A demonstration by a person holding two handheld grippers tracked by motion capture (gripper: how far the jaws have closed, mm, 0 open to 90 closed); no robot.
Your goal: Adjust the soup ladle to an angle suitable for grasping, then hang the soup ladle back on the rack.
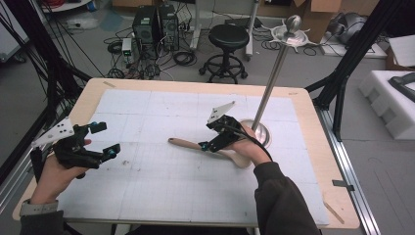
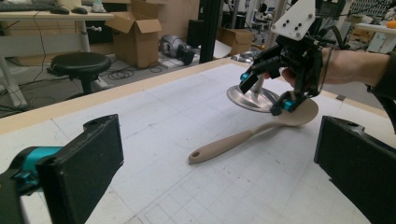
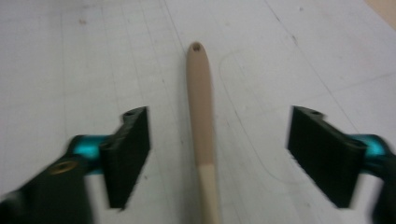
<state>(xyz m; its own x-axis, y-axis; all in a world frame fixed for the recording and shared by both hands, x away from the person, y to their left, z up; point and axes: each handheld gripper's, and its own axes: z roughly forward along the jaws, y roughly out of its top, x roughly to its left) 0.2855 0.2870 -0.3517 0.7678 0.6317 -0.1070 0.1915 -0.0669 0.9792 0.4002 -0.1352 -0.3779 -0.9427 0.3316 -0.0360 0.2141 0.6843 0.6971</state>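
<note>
A tan wooden spoon (image 1: 186,143) lies flat on the white gridded mat (image 1: 161,186), handle pointing left and its bowl under my right hand. My right gripper (image 1: 208,137) hovers just over the handle near the bowl. Its jaws are open, one on each side of the handle (image 3: 201,116), and the pads do not touch it. My left gripper (image 1: 107,139) is held at the mat's left edge, open and holding nothing. In the left gripper view the spoon (image 2: 233,142) lies well ahead between the wide jaws, with the right gripper (image 2: 261,98) above the spoon's bowl.
A metal stand with a round base (image 1: 262,132) and a tall pole (image 1: 274,73) rises just behind my right hand. A black stool (image 1: 227,39) and cables sit on the floor beyond the table's far edge. White foam blocks (image 1: 391,98) lie to the right.
</note>
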